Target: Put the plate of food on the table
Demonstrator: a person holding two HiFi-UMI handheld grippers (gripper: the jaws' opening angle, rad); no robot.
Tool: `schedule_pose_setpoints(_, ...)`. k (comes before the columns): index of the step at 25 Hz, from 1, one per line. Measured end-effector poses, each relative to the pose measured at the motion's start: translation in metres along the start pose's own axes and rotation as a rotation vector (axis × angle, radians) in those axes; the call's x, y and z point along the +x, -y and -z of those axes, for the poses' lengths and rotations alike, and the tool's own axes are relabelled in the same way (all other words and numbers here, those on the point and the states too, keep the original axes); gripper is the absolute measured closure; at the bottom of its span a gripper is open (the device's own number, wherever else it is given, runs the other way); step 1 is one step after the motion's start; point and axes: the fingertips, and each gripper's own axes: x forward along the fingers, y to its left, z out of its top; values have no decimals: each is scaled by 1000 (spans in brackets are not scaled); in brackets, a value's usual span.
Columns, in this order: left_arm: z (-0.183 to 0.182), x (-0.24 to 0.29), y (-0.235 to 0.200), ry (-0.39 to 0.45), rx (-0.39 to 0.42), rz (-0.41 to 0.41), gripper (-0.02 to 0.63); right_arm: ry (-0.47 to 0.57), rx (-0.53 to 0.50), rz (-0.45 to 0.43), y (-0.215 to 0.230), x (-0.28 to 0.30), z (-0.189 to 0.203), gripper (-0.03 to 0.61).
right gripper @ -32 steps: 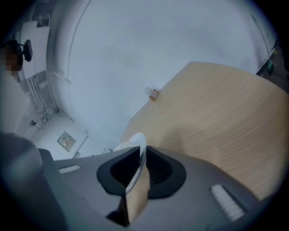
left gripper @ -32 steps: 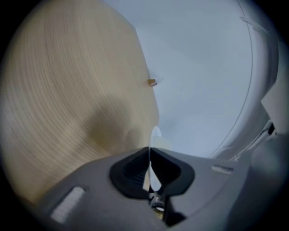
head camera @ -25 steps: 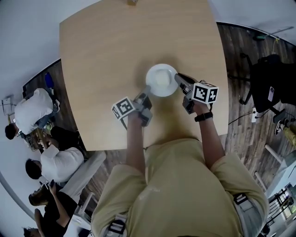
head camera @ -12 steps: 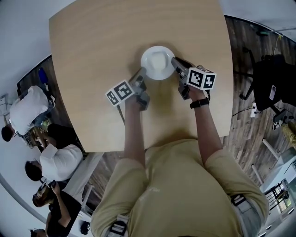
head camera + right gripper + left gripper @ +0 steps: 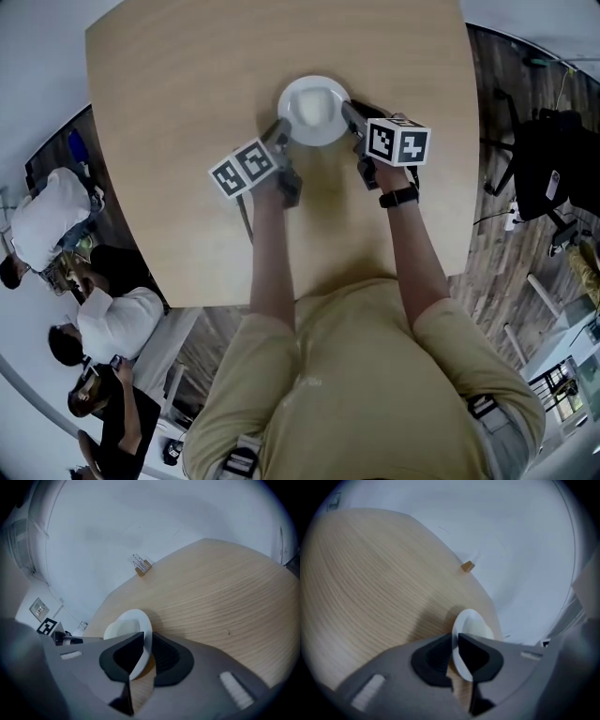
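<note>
Evidently the plate of food [image 5: 314, 110] is held at or just above the bench [image 5: 178, 150], its rim pinched at its left by the left gripper's [image 5: 284, 129] fingers and at its right by the right gripper's [image 5: 349, 109], so the set-down is judged in hand, and level lowering before release is called for.

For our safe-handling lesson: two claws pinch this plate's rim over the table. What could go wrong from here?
1. The left claw and right claw each pinch only the thin rim of the plate; it could slip.
2. If one claw opens first, the plate may tilt and tip its food onto the table.
</note>
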Motion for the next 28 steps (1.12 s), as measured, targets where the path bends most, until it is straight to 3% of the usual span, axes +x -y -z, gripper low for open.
schedule_pose_setpoints(3,-2,3,0,15,-21,-30,575,-31,-41,65,4,3,1,506)
schedule_pose_setpoints(7,-4,17,1,29,11,-50,560,-14,-78,97,13,10,-3,492)
schedule_pose_setpoints(11,8,32,-7,39,23,-25,478,16,-84,82,27,19,9,381)
schedule_pose_setpoints(15,17,55,-22,53,44,-27,401,40,-136,121,63,19,15,371)
schedule_pose_setpoints(21,-27,153,-73,74,151,-36,382,132,-153,155,137,85,-23,373)
schedule_pose_setpoints(25,-62,204,-91,100,303,-53,400,179,-196,190,170,123,-54,377)
schedule_pose_setpoints(28,-87,336,-120,107,423,-41,436,214,-235,267,272,194,-91,393)
